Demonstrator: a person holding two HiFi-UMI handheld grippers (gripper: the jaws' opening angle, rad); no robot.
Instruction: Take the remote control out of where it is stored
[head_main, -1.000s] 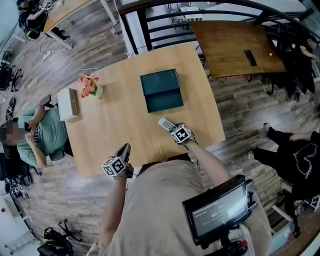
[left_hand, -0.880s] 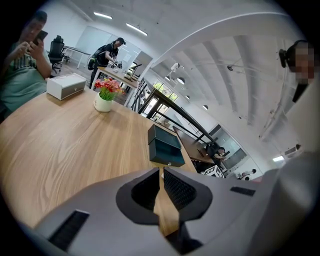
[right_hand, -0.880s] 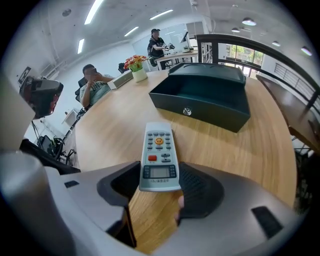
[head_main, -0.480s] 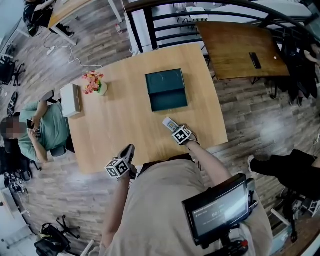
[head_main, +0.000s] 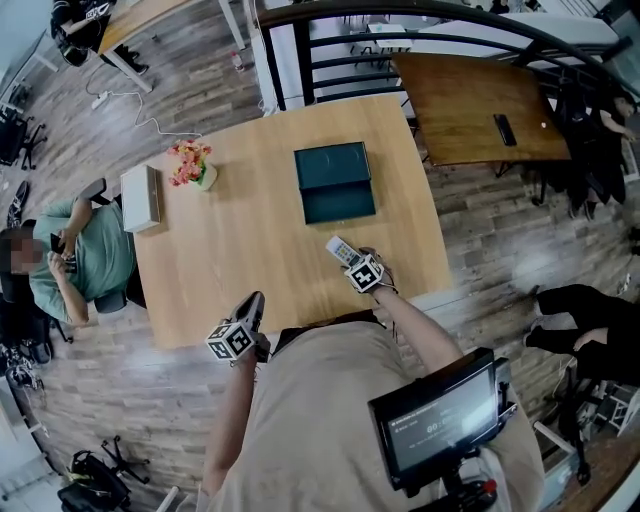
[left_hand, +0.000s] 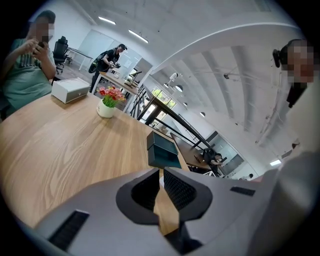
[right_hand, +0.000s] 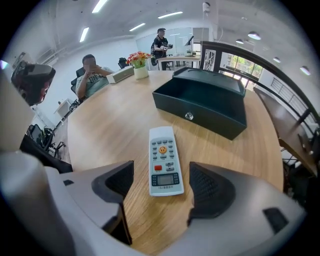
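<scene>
A white remote control (right_hand: 163, 161) lies flat on the light wood table (head_main: 240, 250), buttons up, a short way in front of the dark green box (right_hand: 202, 102). My right gripper (right_hand: 161, 175) straddles the remote's near end. Its jaws are opening, and the pads stand clear of both sides of the remote. From the head view the remote (head_main: 341, 250) pokes out past the right gripper (head_main: 352, 262) toward the box (head_main: 334, 180), whose drawer stands pulled out. My left gripper (head_main: 256, 298) is shut on nothing at the table's near edge, pointing toward the box (left_hand: 161, 149).
A flower pot (head_main: 190, 165) and a white box (head_main: 140, 197) stand at the table's left side, where a seated person (head_main: 70, 260) is close by. A dark brown table (head_main: 470, 95) and a black railing lie beyond the far right.
Both grippers and the remote keep about the same places on the table. The person in black at the right has drifted toward the frame's edge.
</scene>
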